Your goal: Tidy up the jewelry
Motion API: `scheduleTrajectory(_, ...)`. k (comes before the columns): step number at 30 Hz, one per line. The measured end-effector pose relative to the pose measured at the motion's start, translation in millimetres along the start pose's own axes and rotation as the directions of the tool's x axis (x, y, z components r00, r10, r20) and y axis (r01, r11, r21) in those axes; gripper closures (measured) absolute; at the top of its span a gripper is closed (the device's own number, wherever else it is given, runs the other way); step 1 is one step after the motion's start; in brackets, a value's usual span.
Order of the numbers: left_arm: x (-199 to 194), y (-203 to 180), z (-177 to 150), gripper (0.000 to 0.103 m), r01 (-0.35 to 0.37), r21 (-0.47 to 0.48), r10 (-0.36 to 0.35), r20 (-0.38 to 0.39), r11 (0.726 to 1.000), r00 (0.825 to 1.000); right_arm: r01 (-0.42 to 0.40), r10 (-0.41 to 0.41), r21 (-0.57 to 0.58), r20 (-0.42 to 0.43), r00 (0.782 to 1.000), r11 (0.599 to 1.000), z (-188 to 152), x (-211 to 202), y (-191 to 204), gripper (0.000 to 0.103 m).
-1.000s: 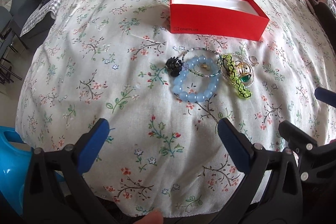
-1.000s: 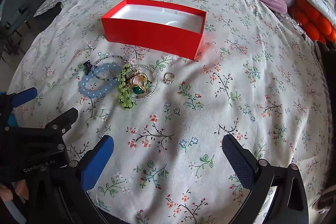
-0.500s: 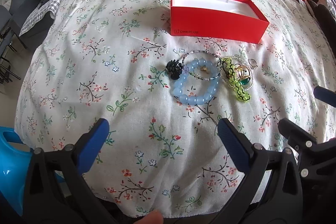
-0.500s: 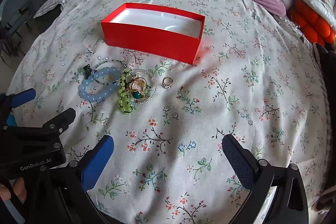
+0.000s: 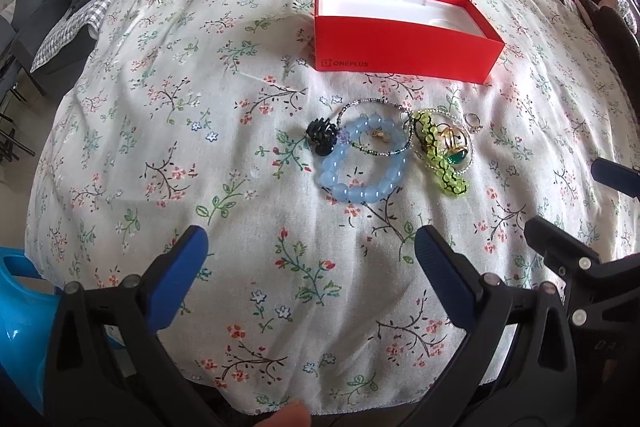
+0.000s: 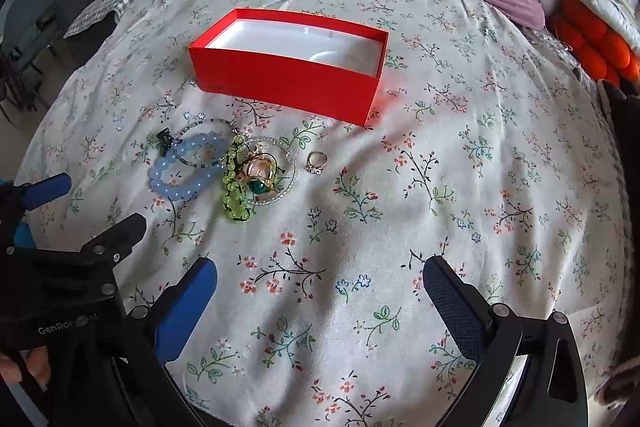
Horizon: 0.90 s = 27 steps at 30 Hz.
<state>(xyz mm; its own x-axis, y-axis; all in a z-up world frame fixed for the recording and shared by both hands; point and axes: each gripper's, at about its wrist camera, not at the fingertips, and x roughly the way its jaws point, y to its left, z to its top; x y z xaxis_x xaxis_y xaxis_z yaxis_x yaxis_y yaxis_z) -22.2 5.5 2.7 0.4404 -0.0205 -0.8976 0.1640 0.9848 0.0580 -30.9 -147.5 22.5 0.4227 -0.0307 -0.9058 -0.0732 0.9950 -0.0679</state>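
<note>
At mid-frame, the jewelry pile [image 5: 394,151] lies just below the seemingly empty red box [image 5: 404,35]; both the left claw [image 5: 308,247] and right claw [image 6: 320,283] hang spread, ready to pick.

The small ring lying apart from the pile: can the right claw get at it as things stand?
Probably yes. The right claw is open, and only bare floral cloth lies between it and the ring, which sits clear of the tangled bracelets.
</note>
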Motion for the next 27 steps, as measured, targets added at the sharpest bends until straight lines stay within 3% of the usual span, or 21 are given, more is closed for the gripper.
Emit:
scheduleTrajectory(22, 8, 10, 8, 0.001, 0.055, 0.011, -0.054, -0.049, 0.998, 0.997, -0.070, 0.072, 0.050, -0.038, 0.997, 0.996, 8, 9, -13, 0.000)
scheduleTrajectory(27, 12, 19, 13, 0.001, 0.115, -0.013, -0.116, -0.059, 0.993, 0.991, -0.088, 0.090, 0.048, -0.038, 0.995, 0.995, 14, 10, -16, 0.000)
